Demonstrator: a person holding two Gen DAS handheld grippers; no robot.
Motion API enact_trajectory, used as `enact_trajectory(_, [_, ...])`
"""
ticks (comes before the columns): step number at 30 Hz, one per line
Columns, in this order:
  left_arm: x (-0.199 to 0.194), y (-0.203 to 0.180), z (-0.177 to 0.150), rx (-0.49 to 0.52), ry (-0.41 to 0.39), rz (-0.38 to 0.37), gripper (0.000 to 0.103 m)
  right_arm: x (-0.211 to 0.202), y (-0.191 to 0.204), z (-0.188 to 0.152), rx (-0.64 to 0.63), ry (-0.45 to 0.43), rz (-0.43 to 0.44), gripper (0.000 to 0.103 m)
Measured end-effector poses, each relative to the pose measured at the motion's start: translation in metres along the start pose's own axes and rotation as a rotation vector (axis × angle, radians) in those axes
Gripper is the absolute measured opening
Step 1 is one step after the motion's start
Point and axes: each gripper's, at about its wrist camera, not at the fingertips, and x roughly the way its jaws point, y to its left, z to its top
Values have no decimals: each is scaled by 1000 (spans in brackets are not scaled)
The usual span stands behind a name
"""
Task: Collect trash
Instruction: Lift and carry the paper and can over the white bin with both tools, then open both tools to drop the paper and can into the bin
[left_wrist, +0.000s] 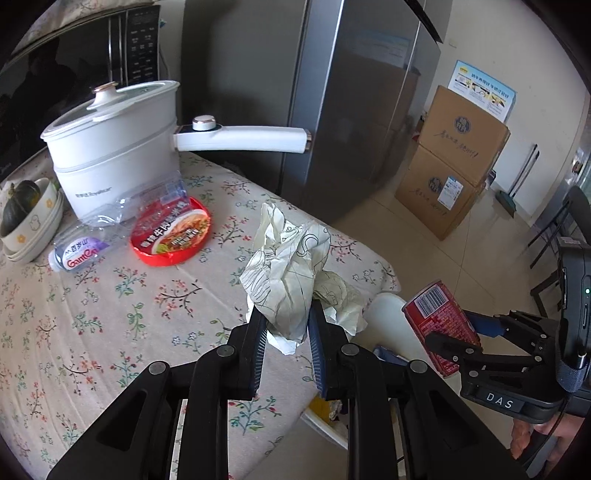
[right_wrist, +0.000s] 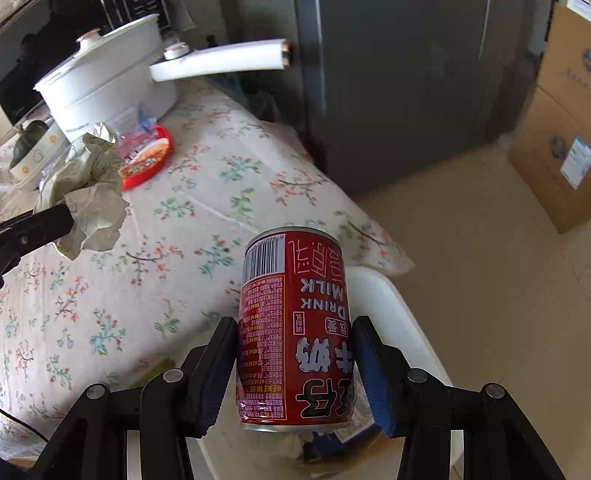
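Holding: both grippers carry trash above the table edge.
Left gripper (left_wrist: 288, 325): its 2 fingers pinch a crumpled paper wad (left_wrist: 291, 273), which sticks up past the fingertips.
Right gripper (right_wrist: 295, 369): its 2 fingers clamp a red milk can (right_wrist: 295, 328) by the sides, print upside down.
White bin (right_wrist: 391, 306): just beyond and below the right fingers, beside the floral tablecloth (left_wrist: 110, 314).
Beyond the left fingertips: red noodle-cup lid (left_wrist: 171, 236), crushed plastic bottle (left_wrist: 81, 251), white pot (left_wrist: 114, 147).

white bin (right_wrist: 384, 295): contents mostly hiding below the right hand-held gripper (right_wrist: 295, 373) | crushed bottle (left_wrist: 85, 247): label text blurring | left hand-held gripper (right_wrist: 33, 229): running off the edge
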Motion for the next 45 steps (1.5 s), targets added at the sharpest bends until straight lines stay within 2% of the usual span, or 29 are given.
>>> enact_trajectory(8, [44, -43, -21, 87, 76, -12, 23, 22, -30, -9, 37, 81, -21, 55])
enact_trajectory(17, [69, -60, -33, 144, 124, -23, 24, 32, -45, -11, 53, 104, -17, 55])
enact_trajectory(28, [77, -55, -36, 96, 167, -102, 32, 44, -47, -16, 47, 171, -23, 56])
enact_trajectory(34, [80, -52, -37, 68, 206, -164, 33, 43, -46, -16, 53, 169, -17, 56])
enact_trajectory(38, [81, -52, -38, 56, 232, -177, 34, 42, -47, -14, 63, 158, -23, 56])
enact_trajectory(42, [81, -53, -37, 47, 258, -196, 44, 42, -51, -12, 82, 154, -30, 56])
enact_trajectory(45, [74, -54, -36, 48, 243, -213, 48, 41, -54, -11, 95, 148, -35, 57])
